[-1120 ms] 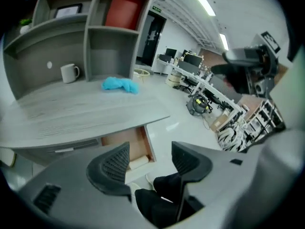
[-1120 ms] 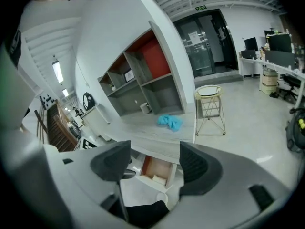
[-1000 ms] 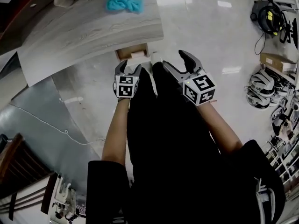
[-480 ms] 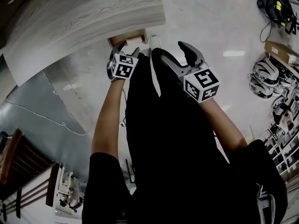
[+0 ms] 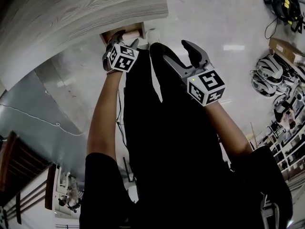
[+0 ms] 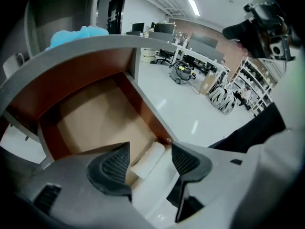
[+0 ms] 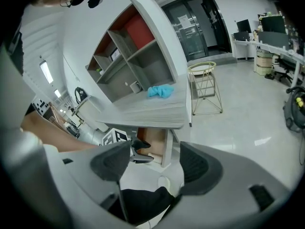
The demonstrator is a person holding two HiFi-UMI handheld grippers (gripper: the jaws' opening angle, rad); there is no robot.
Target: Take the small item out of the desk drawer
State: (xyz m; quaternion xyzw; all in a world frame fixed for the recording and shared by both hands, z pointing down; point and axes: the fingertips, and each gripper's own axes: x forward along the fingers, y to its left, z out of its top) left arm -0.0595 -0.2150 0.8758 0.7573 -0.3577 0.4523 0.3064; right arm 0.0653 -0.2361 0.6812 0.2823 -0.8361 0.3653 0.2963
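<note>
1. a small white roll [image 6: 147, 160] lies in the front corner of the open drawer [image 6: 95, 111], at lower centre of the left gripper view. it looks light and smooth, and is probably best pinched across its middle.
2. the left gripper [image 6: 149, 150], on an outstretched arm, straddles the roll with its claw spread, not yet pinching.
3. the right gripper [image 7: 155, 159] hangs at centre right of the head view, its claw spread and empty.

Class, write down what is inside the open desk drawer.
A small white cylindrical item lies on the floor of the brown wooden drawer, between the open jaws of the left tool. The tool's body covers the drawer's near part.
</note>
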